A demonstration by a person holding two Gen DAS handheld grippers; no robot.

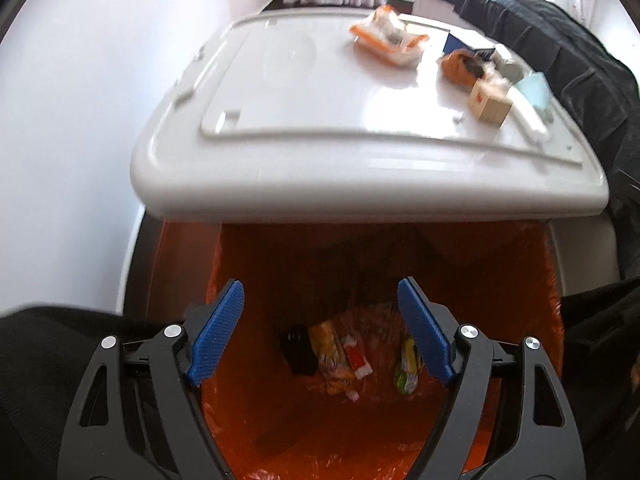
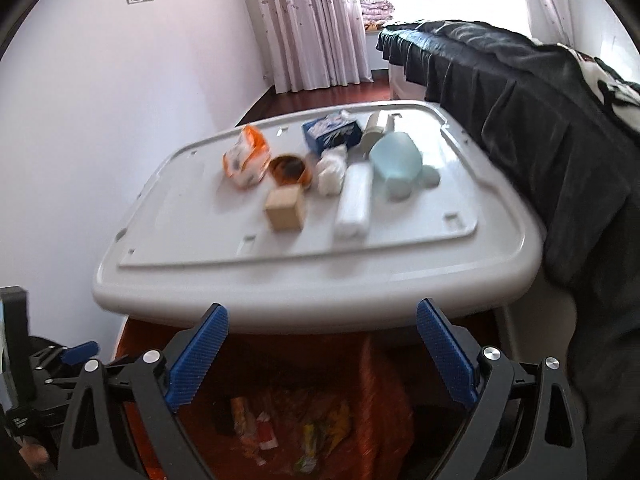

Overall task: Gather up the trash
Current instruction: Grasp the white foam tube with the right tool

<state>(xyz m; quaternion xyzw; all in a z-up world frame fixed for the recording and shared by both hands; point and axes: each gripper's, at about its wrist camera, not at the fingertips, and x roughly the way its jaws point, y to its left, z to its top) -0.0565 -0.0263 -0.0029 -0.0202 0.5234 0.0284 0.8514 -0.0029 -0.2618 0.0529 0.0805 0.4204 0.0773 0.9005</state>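
both grippers' jaws wide over orange-lined bin [image 1: 500, 280], perhaps wrappers [image 1: 336, 360] inside

Left gripper [image 1: 320, 304] agape over orange-lined bin [image 1: 520, 280]; wrappers [image 1: 340, 360] inside.

Left hand-held gripper [image 1: 320, 308] points steeply down, blue pads spread apart with nothing between; right hand-held gripper [image 2: 322, 332] tilts down, jaws wide, empty.

glossy white plastic lid [image 1: 304, 120], orange plastic liner [image 1: 500, 280]
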